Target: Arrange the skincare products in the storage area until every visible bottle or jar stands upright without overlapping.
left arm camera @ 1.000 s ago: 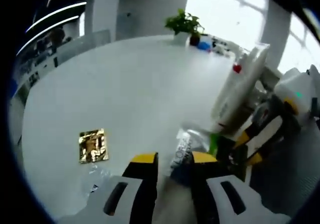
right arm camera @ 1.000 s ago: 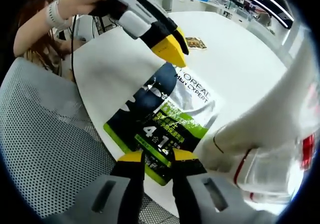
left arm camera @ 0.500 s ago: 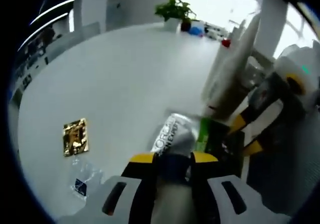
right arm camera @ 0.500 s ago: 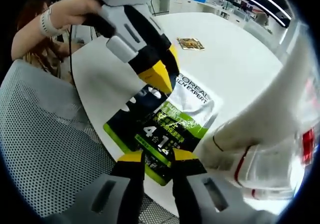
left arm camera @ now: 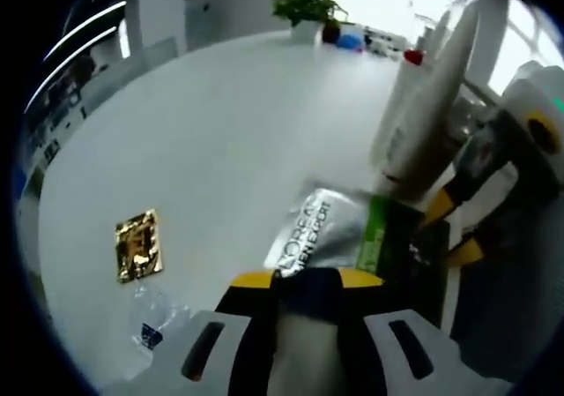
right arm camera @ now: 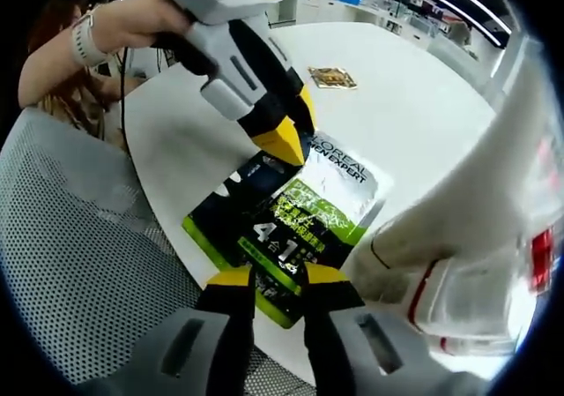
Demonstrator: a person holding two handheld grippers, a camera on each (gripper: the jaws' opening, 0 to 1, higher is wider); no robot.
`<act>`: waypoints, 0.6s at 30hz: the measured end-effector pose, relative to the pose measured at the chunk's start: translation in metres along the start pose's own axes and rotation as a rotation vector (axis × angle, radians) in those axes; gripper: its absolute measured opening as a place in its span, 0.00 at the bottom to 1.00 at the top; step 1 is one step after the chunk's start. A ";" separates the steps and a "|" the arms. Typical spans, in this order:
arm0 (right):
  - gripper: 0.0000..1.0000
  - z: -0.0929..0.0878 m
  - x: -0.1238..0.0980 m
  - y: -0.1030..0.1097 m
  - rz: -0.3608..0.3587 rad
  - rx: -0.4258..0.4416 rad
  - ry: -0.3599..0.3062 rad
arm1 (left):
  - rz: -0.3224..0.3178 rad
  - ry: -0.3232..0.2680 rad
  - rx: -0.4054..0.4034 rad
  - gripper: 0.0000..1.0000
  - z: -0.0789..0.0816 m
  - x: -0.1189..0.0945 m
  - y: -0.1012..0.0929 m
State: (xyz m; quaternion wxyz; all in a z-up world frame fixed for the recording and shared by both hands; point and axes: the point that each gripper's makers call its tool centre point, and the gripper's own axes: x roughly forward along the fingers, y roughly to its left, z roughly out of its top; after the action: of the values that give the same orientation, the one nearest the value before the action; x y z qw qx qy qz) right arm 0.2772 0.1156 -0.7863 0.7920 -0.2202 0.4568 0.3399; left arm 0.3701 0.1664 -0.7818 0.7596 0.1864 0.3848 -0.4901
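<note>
A L'Oréal sachet (right arm camera: 300, 211), silver, green and dark blue, lies flat near the table's edge. My right gripper (right arm camera: 278, 281) is shut on its near black-and-green edge. My left gripper (right arm camera: 284, 140) reaches in from the upper left, its yellow tips closed on the sachet's dark blue corner. In the left gripper view that corner sits between my left gripper's jaws (left arm camera: 307, 283), with the rest of the sachet (left arm camera: 330, 233) stretching ahead. My right gripper (left arm camera: 454, 228) holds its far end. A big white tube (left arm camera: 423, 105) lies just beyond; it is also the white tube (right arm camera: 493, 193) at the right.
A small gold sachet (left arm camera: 137, 246) lies on the white round table (left arm camera: 220, 131), with a clear wrapper (left arm camera: 154, 321) near it. A potted plant (left arm camera: 304, 8) stands at the far edge. A grey mesh chair (right arm camera: 79, 264) sits beside the table. A person's hand (right arm camera: 119, 21) holds the left gripper.
My left gripper has come down from the sachet's top corner onto its dark blue part. The right gripper and the sachet have stayed put.
</note>
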 end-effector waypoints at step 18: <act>0.21 0.000 0.000 -0.003 -0.005 0.014 0.003 | 0.019 -0.064 -0.025 0.25 0.008 -0.004 0.005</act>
State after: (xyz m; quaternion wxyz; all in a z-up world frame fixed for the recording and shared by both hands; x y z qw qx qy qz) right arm 0.2793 0.1135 -0.7866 0.7937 -0.2166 0.4597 0.3343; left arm 0.3771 0.1655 -0.7742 0.7784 0.1651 0.3647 -0.4836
